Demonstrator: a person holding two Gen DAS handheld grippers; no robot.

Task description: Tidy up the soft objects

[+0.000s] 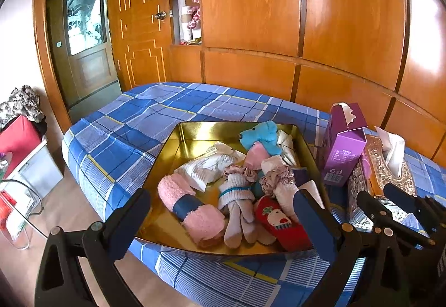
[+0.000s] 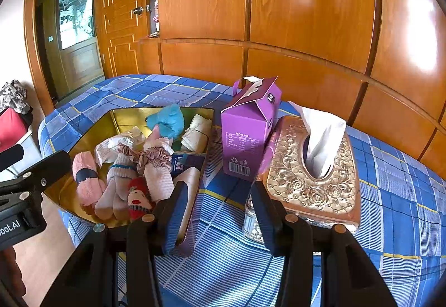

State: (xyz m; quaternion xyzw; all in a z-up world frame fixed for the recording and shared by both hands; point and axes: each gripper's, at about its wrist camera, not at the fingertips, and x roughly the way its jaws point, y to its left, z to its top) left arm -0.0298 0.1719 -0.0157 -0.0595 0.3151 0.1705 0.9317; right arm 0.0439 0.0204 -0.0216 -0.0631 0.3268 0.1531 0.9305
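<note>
A gold tray [image 1: 192, 134] on the blue plaid bed holds soft items: a pink towel roll with a blue band [image 1: 189, 209], pale socks [image 1: 237, 212], a red character sock [image 1: 278, 223], mauve scrunchies [image 1: 276, 176], a blue plush [image 1: 260, 135] and a white wipes pack [image 1: 206, 167]. The tray also shows in the right wrist view [image 2: 122, 117]. My left gripper [image 1: 223, 226] is open, its fingers spread wide over the tray's near edge, empty. My right gripper [image 2: 217, 212] is open and empty over the bedspread between the tray and the tissue box.
A purple carton [image 2: 248, 134] and an ornate gold tissue box [image 2: 309, 173] stand on the bed right of the tray. A wooden wardrobe wall [image 2: 306, 14] runs behind the bed. A door [image 1: 86, 36], a red box [image 1: 16, 139] and floor clutter are at left.
</note>
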